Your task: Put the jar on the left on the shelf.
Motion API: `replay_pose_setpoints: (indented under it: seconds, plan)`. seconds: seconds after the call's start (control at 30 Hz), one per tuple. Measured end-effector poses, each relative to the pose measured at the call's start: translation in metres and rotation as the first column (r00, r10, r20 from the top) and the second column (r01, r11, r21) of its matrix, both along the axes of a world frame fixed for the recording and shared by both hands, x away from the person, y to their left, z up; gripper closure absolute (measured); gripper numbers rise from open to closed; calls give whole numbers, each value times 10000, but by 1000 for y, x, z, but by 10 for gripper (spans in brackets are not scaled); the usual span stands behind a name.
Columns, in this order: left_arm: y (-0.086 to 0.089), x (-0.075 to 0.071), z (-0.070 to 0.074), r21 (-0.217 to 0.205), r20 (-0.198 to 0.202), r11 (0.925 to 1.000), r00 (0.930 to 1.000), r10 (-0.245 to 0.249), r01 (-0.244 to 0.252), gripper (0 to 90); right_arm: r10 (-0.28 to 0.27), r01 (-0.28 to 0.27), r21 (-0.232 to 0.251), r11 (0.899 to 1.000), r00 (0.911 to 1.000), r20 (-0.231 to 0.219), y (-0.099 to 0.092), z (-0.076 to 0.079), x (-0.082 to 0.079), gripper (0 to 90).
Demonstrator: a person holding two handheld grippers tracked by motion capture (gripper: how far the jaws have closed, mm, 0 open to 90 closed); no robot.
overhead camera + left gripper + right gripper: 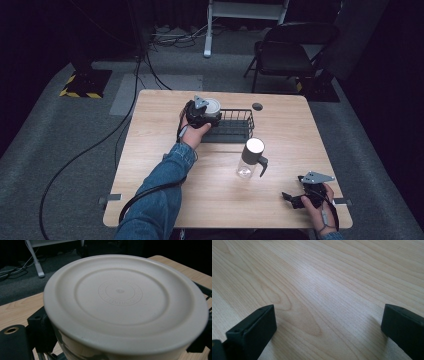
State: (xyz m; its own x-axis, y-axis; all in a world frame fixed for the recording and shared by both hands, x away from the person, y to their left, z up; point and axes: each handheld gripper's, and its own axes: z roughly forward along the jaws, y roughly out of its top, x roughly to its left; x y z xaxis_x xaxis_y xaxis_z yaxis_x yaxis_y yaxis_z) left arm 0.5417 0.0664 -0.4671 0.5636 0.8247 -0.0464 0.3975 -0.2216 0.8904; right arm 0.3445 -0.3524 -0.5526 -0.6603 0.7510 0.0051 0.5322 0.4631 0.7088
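The left gripper (209, 114) is holding a round can (213, 106), jaws clamped on its sides just under the lid. It is hovering at the left end of a black wire basket (235, 125) toward the far side of the surface (160, 125). In the left gripper view the can (125, 305) is showing a smooth cream plastic lid with raised concentric rings and a faint embossed ring of lettering at the centre, too blurred to read. Below the lid rim a patterned side is peeking out.

The right gripper (295, 197) is resting low at the near right corner of the surface, jaws spread wide with nothing between them. The right gripper view is showing the two matte black blocky jaws just above bare light wood grain (319, 290).

A clear bottle (250, 159) with a grey cap and a dark handle is standing upright between the two grippers, near the basket's near side, apart from both.
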Motion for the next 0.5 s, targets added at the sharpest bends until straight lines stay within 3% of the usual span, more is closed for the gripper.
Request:
replay_pose_setpoints:
  seconds: [0.5]
  plan:
    - [-3,4,-13,379,-292,9992,9995,-67,79,96,-1,1,0,10000,10000,0,0,0,0,0]
